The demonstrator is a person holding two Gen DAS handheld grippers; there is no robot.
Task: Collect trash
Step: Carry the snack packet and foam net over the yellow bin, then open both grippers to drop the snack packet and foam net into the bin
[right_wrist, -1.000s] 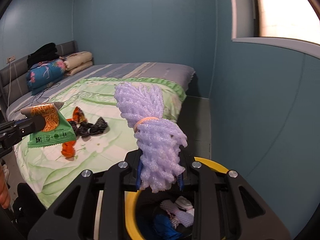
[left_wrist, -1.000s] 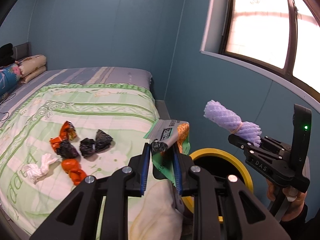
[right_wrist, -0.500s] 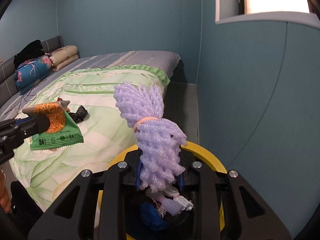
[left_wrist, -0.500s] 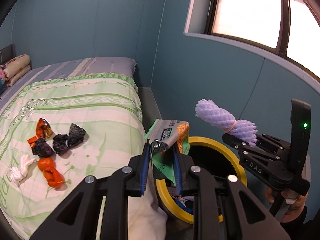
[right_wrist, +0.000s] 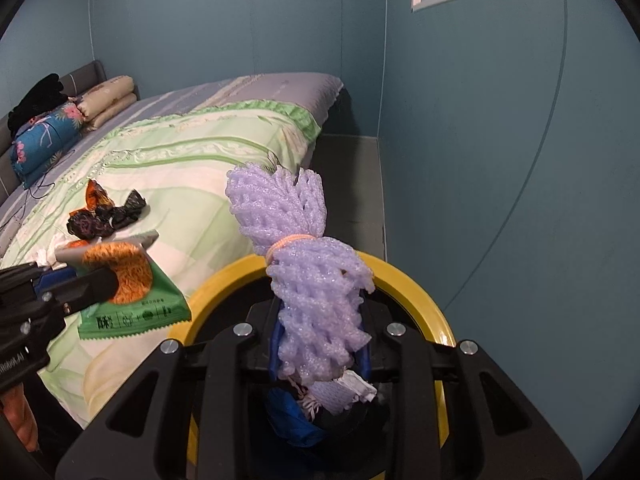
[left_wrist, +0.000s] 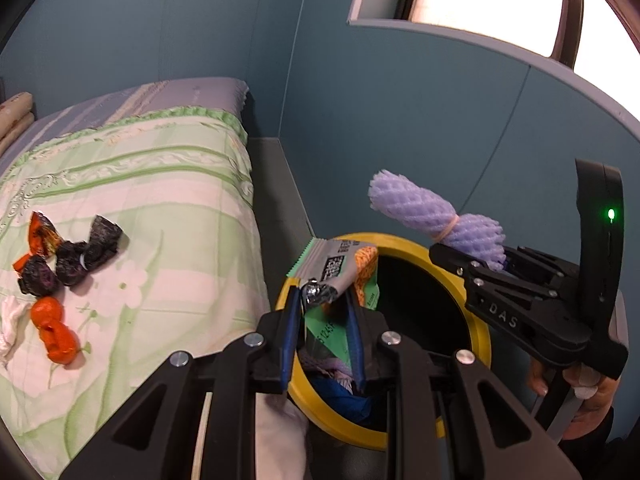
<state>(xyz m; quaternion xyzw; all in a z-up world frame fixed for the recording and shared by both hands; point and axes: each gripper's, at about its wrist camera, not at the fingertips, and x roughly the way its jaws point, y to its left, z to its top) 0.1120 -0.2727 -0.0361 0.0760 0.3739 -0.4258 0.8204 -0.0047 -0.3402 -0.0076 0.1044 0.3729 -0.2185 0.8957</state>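
Yellow-rimmed bin [left_wrist: 482, 344] stands on the floor just beside the bed [left_wrist: 168, 184], dark inside, with blue and white scraps already in it. Over its near rim the left gripper [left_wrist: 322, 334] is clamped on a green snack wrapper [left_wrist: 340, 276] — the packet's crumpled end pinched between the blue pads. Above the bin's far side the right gripper [right_wrist: 320, 350] grips a lilac foam net [right_wrist: 308, 280] tied with a rubber band, its bundle pointing up and away from the bin; the pads press its lower half. Away from the bin, on the green quilt, lie orange wrappers [left_wrist: 54, 330], black wrappers [left_wrist: 76, 260] and a white scrap [left_wrist: 10, 320] — all close together
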